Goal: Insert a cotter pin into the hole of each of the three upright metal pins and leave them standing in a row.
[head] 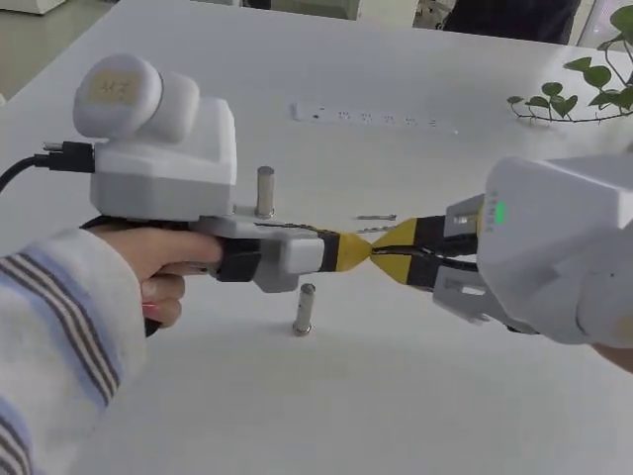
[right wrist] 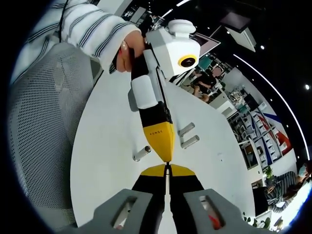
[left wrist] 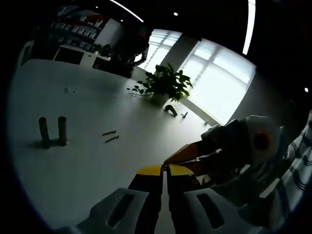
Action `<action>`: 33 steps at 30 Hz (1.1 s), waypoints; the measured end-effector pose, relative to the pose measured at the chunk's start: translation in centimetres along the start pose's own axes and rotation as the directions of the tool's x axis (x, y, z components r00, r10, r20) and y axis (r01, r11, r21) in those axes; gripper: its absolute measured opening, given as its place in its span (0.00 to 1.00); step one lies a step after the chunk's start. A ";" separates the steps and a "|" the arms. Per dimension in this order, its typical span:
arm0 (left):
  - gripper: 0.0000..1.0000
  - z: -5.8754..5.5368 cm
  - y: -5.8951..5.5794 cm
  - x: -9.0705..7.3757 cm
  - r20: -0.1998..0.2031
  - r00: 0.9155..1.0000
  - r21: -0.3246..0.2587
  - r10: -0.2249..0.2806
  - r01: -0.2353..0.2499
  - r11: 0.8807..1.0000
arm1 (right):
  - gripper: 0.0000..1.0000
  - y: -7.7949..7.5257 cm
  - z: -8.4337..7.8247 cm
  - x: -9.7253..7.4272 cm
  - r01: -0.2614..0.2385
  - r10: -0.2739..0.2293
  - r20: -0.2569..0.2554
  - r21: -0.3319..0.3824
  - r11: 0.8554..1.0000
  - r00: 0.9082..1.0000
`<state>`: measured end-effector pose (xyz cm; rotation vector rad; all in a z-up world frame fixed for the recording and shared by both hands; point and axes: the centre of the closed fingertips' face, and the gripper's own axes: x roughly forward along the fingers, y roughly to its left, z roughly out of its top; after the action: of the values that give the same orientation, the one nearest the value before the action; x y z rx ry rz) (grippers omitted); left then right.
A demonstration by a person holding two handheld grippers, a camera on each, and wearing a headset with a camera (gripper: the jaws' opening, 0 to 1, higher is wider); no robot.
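Tips of left gripper [head: 362,252] and right gripper [head: 384,251] held touching above white table [head: 396,396]; both closed, grasped item not discernible. Two metal pins [head: 265,191] noted upright, cotter pins [head: 376,218] laid beyond.

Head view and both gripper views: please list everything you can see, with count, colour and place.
Metal pins: three, silver, standing on the table.
Cotter pins: two, grey, lying loose on the table beyond the gripper tips.
Power strip: one, white, far side of the table.
Plant: one, green, at the table's far edge.
Table: one, white.
Left gripper: one, white body with yellow tips, jaws shut, tip to tip with the other gripper.
Right gripper: one, white body with yellow tips, jaws shut. I cannot tell if anything is pinched.
Hand: one, on the left gripper's handle.
Sleeve: one, striped, lower left.
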<state>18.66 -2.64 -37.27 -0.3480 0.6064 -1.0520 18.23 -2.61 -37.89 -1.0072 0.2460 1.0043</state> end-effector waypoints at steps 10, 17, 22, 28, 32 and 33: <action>0.00 -0.2 0.3 -0.5 -0.014 1.000 -0.050 -0.004 0.003 0.999 | 0.00 0.3 0.5 0.2 -0.007 0.007 0.000 -0.029 1.000 1.000; 0.00 -0.5 0.4 -0.8 -0.029 1.000 -0.050 0.001 -0.002 0.999 | 0.00 0.6 0.8 0.4 -0.013 0.013 0.010 -0.011 1.000 1.000; 0.00 -0.7 0.6 -1.2 -0.040 0.999 -0.039 0.008 -0.010 0.999 | 0.06 0.3 0.9 0.3 -0.012 0.011 0.031 0.032 0.999 0.999; 0.00 -1.1 0.7 -2.2 -0.066 0.998 0.072 0.018 -0.013 0.997 | 0.11 1.1 0.0 0.4 -0.087 0.081 0.039 0.164 0.983 0.996; 0.00 -1.1 1.0 -2.7 -0.070 0.997 0.142 0.041 -0.031 0.989 | 0.11 1.4 -0.3 0.4 -0.133 0.118 0.071 0.276 0.952 0.991; 0.00 -1.0 1.2 -2.9 -0.071 0.996 0.200 0.061 -0.045 0.979 | 0.10 1.6 -0.4 0.3 -0.151 0.133 0.078 0.309 0.939 0.988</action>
<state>17.89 0.54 -37.84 -0.1167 0.5706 -1.0682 17.27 -2.49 -39.25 -0.6765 0.4235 1.0835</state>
